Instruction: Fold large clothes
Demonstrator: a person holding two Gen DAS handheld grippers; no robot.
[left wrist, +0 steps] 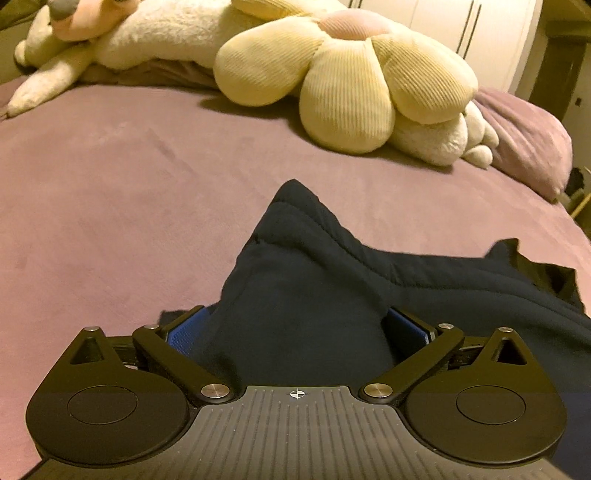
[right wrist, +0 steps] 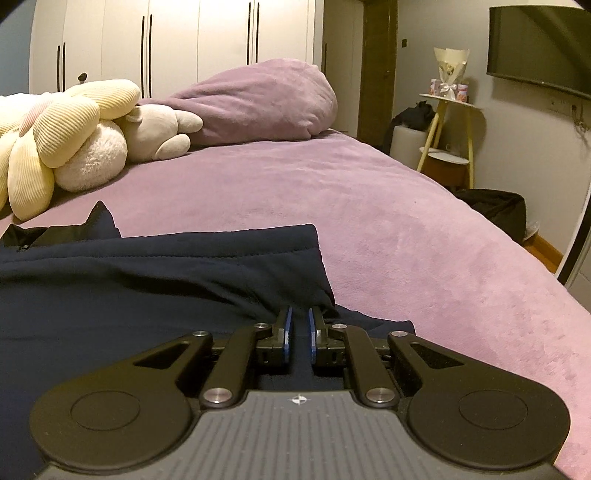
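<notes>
A dark navy garment (left wrist: 306,280) lies on the purple bedspread (left wrist: 110,192). In the left wrist view a bunched corner of it fills the space between the wide-open fingers of my left gripper (left wrist: 295,325); the blue pads (left wrist: 186,328) stand apart at each side of the cloth. In the right wrist view the garment (right wrist: 147,280) spreads to the left, and my right gripper (right wrist: 299,321) is shut on its right edge, its blue pads (right wrist: 289,325) pinching a thin fold.
A yellow flower cushion (left wrist: 343,74) and white plush toys (left wrist: 147,33) lie at the head of the bed. A purple pillow (right wrist: 266,99) sits beside them. White wardrobes (right wrist: 166,40), a side table (right wrist: 448,122) and a wall TV (right wrist: 539,48) stand beyond the bed's right edge.
</notes>
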